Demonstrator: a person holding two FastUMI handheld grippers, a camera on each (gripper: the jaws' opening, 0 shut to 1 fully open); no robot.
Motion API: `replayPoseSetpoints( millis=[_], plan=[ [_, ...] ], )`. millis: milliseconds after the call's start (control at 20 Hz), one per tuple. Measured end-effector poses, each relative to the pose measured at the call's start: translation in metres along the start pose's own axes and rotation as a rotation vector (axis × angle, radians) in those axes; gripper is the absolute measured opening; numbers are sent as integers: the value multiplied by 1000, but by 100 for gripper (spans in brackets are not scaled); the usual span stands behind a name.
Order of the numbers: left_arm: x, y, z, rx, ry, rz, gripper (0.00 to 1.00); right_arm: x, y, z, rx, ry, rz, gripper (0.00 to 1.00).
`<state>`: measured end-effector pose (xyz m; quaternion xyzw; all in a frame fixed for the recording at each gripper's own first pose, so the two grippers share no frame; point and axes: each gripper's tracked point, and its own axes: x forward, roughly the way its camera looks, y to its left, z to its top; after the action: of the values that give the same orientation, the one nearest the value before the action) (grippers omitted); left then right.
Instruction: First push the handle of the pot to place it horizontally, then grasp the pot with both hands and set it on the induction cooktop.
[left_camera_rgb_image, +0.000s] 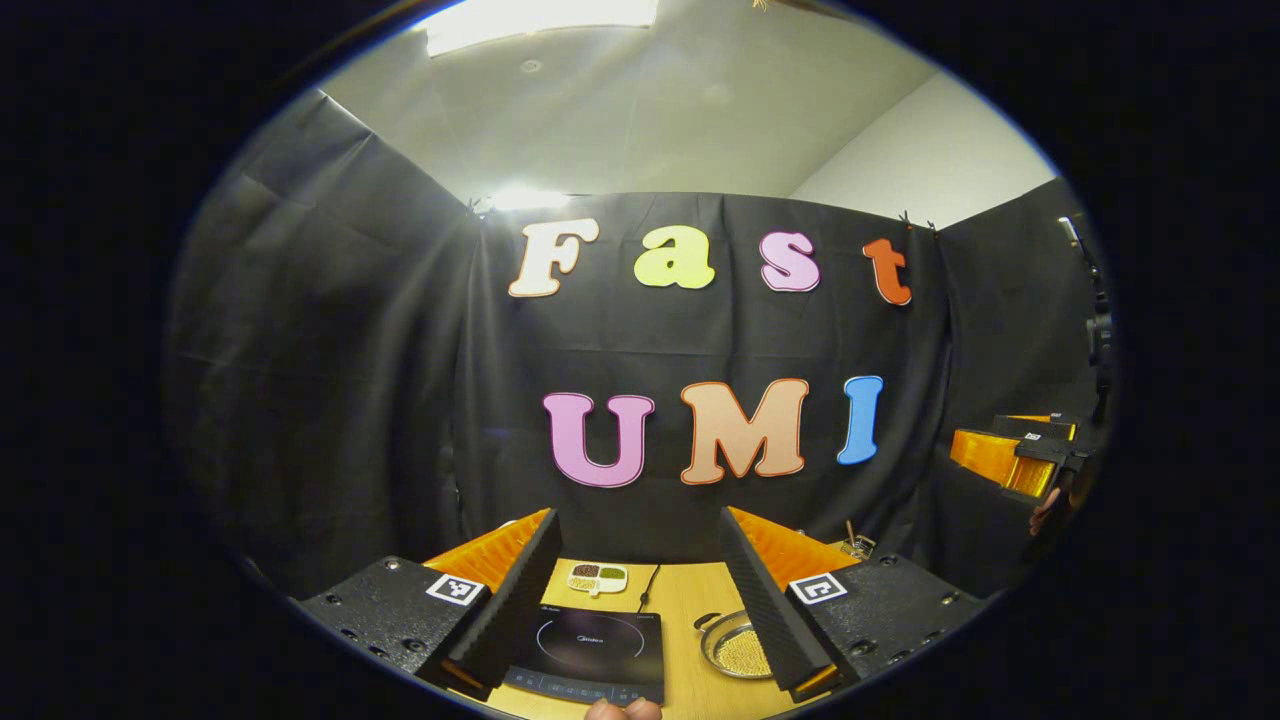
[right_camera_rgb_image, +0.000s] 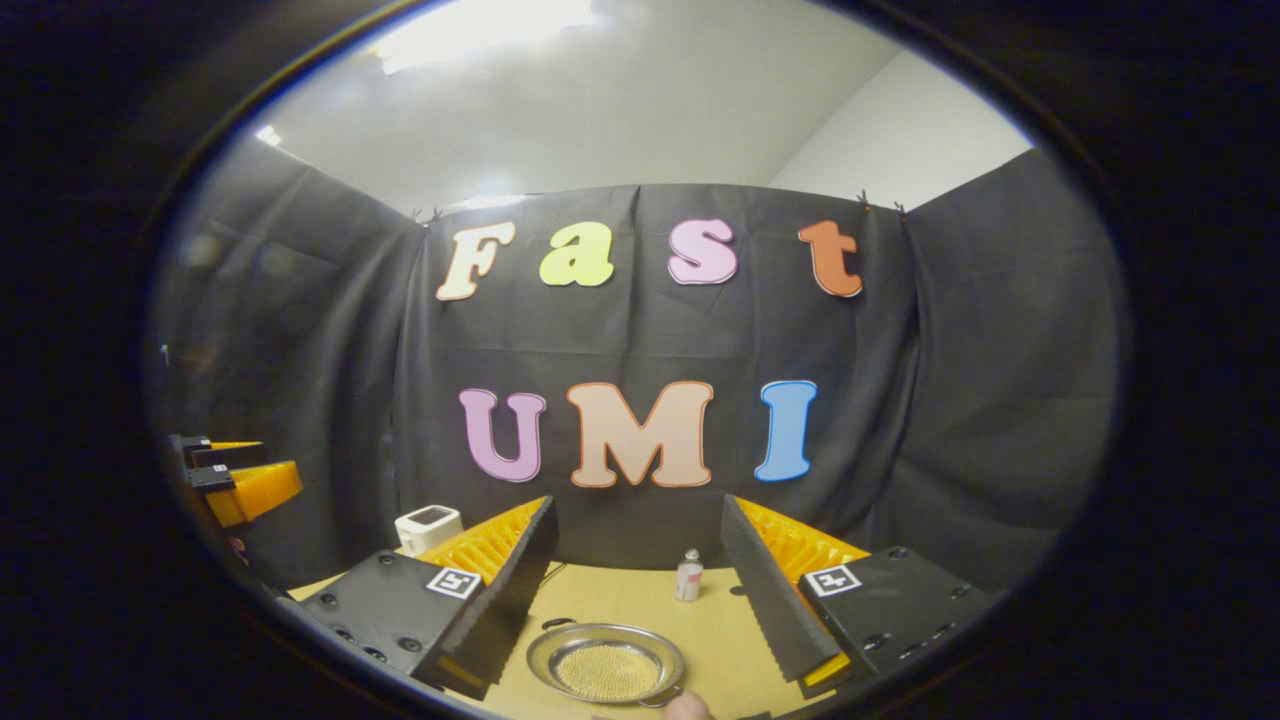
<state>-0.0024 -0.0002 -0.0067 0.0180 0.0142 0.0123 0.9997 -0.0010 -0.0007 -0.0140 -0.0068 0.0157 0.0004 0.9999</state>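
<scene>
From the right gripper (right_camera_rgb_image: 640, 600) I see the pot (right_camera_rgb_image: 606, 662) lying low between and just ahead of my open fingers — its small loop handles sit on a diagonal, one at far-left, one at near-right, not yet level across. My right gripper is nearer to it, so I judge the push falls to it. From the left gripper (left_camera_rgb_image: 640, 600), jaws also wide apart and holding nothing, the induction cooktop (left_camera_rgb_image: 594, 652) lies between the fingers, the pot beside it toward the right finger — partly hidden.
</scene>
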Motion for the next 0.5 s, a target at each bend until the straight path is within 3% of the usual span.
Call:
replayPoseSetpoints(
  millis=[150,200,300,400,500],
  plan=[
    [1,5,0,5,-2,0,92,4,4,-5,-1,10,1,100],
    [2,7,-1,7,-3,0,92,4,5,-5,-2,12,-5,94],
    [2,11,-3,5,-5,-4,92,6,9,-6,-12,17,-5,72],
    [4,15,-5,-3,-4,-9,92,9,14,-10,-24,23,-5,72],
    [5,17,-6,-8,-7,-16,92,3,14,-7,-28,14,-17,53]
  ],
)
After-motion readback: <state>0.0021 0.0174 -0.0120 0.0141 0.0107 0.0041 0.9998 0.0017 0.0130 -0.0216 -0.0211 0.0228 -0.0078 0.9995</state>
